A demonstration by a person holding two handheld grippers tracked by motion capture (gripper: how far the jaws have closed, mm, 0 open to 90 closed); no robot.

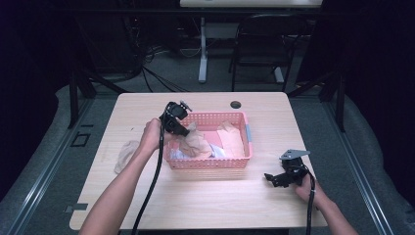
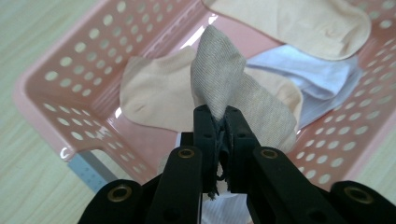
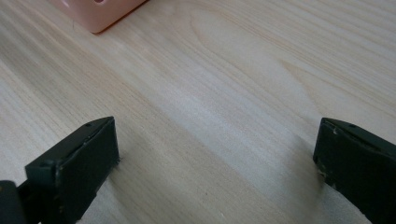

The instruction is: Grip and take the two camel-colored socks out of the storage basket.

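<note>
Left gripper (image 2: pixel 219 126) is pinching a limp, light, beige-grey knitted sock (image 2: pixel 224 79) by a bunched fold, its loose end draping beyond the jaws.

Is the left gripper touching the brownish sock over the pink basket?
Touching. The left gripper view shows the left gripper with its jaws pinched shut on the brownish sock, which stands up from them above the pink basket.

Tan sock (image 2: pixel 219 79), bunched, above basket (image 2: pixel 56 79)

Between the left gripper (image 2: pixel 223 122) fingers (image 2: pixel 205 135), the clamped end of the tan sock (image 2: pixel 219 79) is hidden. Beyond them, the basket (image 2: pixel 70 70) is cropped by frame edges.
</note>
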